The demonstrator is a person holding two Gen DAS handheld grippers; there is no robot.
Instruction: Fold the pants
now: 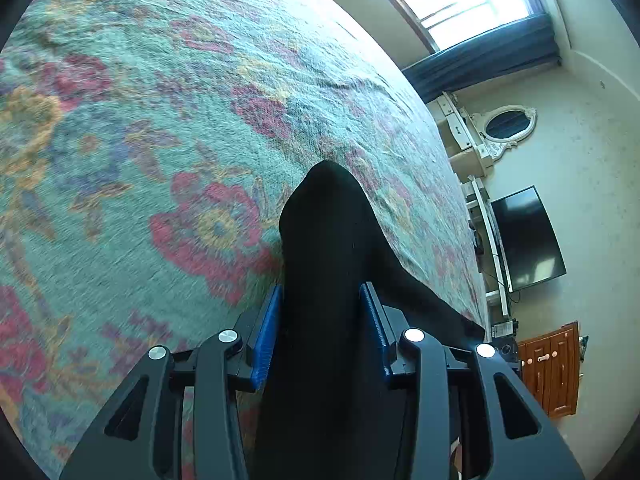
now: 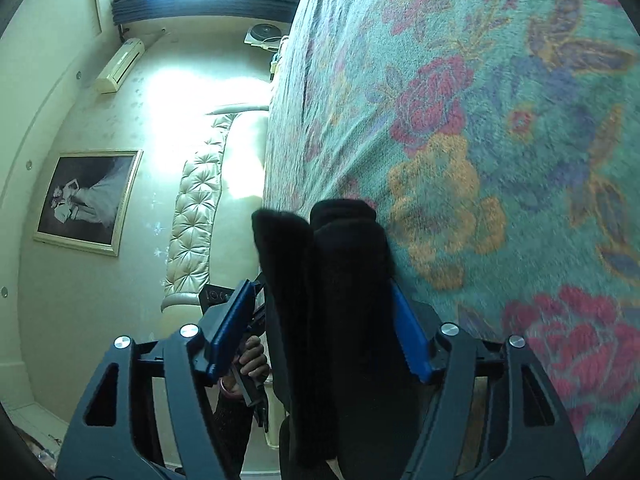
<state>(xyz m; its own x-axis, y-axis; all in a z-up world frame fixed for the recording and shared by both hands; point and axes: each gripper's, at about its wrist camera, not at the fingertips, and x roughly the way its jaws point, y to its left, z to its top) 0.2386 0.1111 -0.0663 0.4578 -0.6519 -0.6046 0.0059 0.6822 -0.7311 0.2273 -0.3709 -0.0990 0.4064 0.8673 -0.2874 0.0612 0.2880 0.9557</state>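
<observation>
The black pants (image 1: 328,248) are held up off the floral bedspread (image 1: 160,120). My left gripper (image 1: 323,300) is shut on a thick bunch of the black cloth, which juts out past its blue pads (image 1: 268,340). My right gripper (image 2: 320,304) is shut on another folded bundle of the pants (image 2: 344,264), with cloth ends sticking out beyond the blue pads (image 2: 408,340). The pants hang down below both grippers, out of view. In the right wrist view the left gripper and the hand on it (image 2: 250,360) show just to the left.
The bed with the green, pink and orange floral bedspread (image 2: 480,160) fills most of both views. Beyond its edge are a wall-mounted TV (image 1: 524,236), a wooden cabinet (image 1: 552,372), a tufted headboard (image 2: 196,220), a framed picture (image 2: 88,200) and windows.
</observation>
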